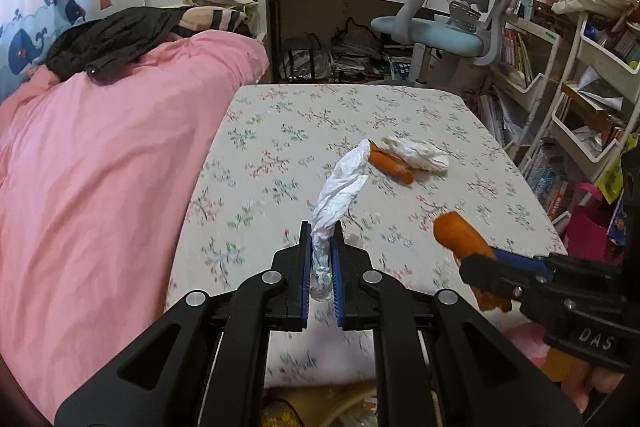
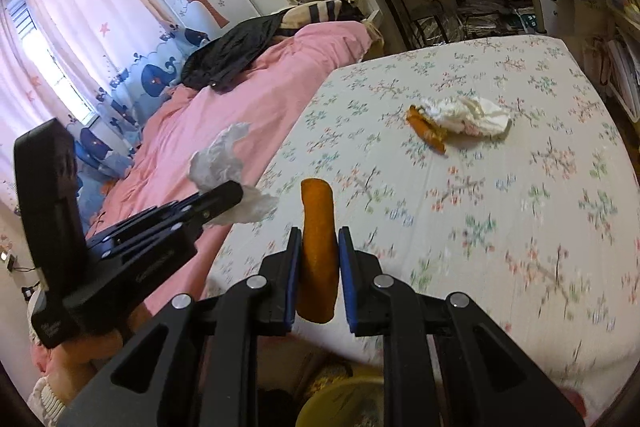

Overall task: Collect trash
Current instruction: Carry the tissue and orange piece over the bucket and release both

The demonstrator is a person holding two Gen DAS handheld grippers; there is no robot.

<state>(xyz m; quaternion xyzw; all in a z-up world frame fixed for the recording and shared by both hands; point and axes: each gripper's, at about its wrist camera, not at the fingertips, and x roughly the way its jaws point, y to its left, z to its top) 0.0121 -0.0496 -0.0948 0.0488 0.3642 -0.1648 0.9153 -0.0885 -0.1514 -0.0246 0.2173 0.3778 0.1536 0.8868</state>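
Both hands loaded. My left gripper [image 1: 321,251] is clamped on a crumpled white tissue [image 1: 340,187], pinched at its twisted lower end; the loose part sticks out ahead of the tips, above the bed [image 1: 280,115]. My right gripper [image 2: 319,259] is clamped on an orange peel strip [image 2: 318,227], which stands up between the pads and pokes out past them

Still to collect: ahead of both grippers and a little right, a second tissue [image 1: 420,153] lies on the flowered sheet, touching another orange peel piece [image 1: 390,165] on its near side. Well apart from my tips

A yellow bin [image 2: 340,399] shows below the right gripper, under the bed edge. I judge that is the drop point

Handling notes:
- tissue: almost weightless, soft, compresses to nothing. Grab it at the bunched middle, since a loose corner may tear or slip out
- peel: light, bendy, probably waxy outside. Take it across the short width, mid-length

Pink quilt left of the left gripper, not in the way
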